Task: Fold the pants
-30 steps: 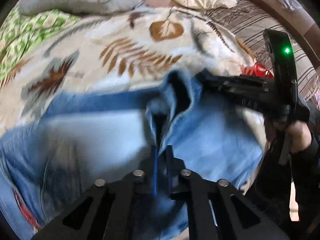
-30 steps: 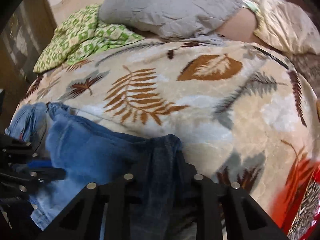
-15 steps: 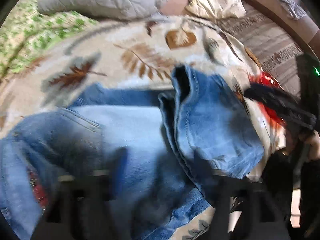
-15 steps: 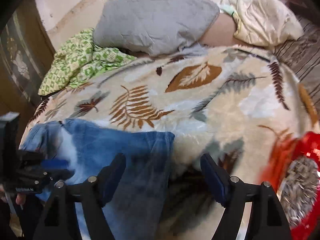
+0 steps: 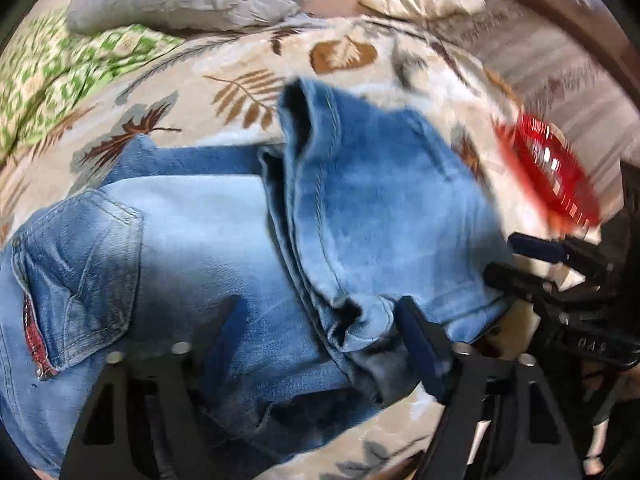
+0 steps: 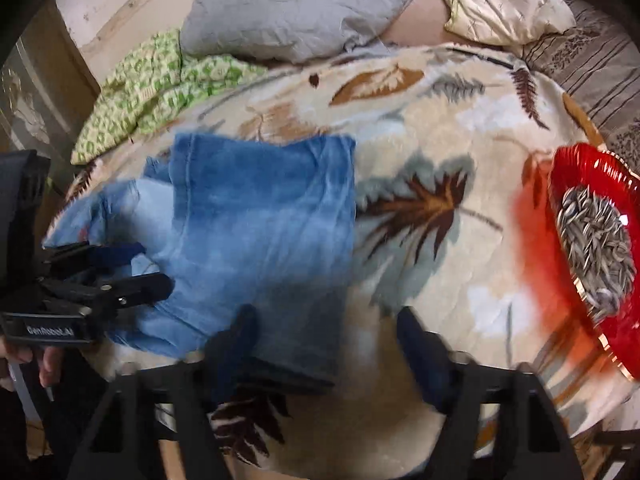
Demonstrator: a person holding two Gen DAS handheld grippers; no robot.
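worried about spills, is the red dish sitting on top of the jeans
No, the red dish of seeds rests on the leaf-print blanket, well apart from the folded jeans.

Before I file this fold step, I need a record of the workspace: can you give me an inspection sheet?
Surface: leaf-print blanket over a bed.
Job's things: blue jeans, leg end folded over the seat, lying flat.
Clutter: red dish of sunflower seeds beside the jeans; grey pillow, cream pillow, green patterned cloth at the far end.
Grippers: left gripper over the fold, jaws apart and closing, nothing clamped; right gripper the same at the jeans' edge.
Cables: nothing seen.
Surroundings: striped sheet; a wall behind the pillows.
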